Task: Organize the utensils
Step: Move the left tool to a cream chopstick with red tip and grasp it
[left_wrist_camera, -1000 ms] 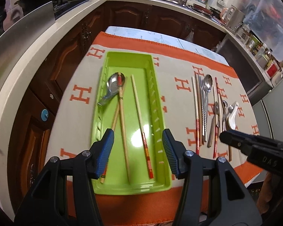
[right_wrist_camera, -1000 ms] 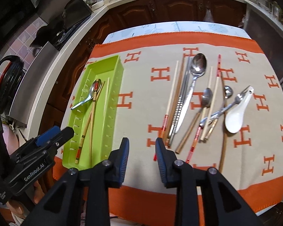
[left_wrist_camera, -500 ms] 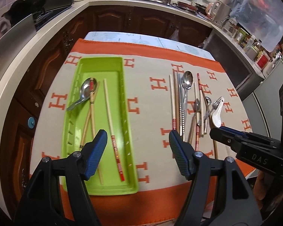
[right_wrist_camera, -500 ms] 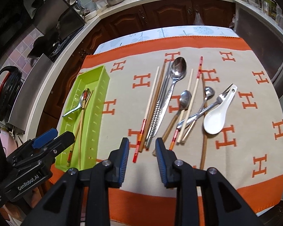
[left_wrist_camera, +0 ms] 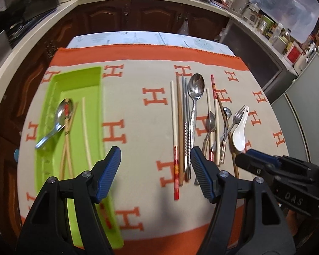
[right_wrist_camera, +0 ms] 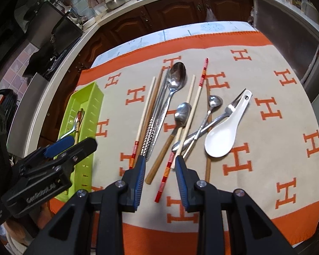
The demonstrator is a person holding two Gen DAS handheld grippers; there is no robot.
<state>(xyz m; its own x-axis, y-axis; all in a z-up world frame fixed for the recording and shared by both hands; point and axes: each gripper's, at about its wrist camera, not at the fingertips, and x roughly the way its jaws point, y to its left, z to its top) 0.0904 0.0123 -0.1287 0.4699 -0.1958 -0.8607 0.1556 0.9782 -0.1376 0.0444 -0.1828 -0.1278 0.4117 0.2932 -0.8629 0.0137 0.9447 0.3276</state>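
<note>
A green tray lies at the left of the cloth and holds a metal spoon and several chopsticks. On the cloth to its right lies a loose group of utensils: chopsticks, a large metal spoon, smaller spoons, a fork and a white ceramic spoon. My left gripper hangs open above the cloth between the tray and the loose utensils. My right gripper is open over the near ends of the chopsticks, holding nothing.
An orange-bordered cloth with H marks covers the table. Dark wooden cabinets and a pale countertop run along the left and far sides. A sink and jars crowd the far counter.
Both grippers have shifted right. The left one has left the tray and now hangs over the cloth. The right one has come closer to the loose utensils.
</note>
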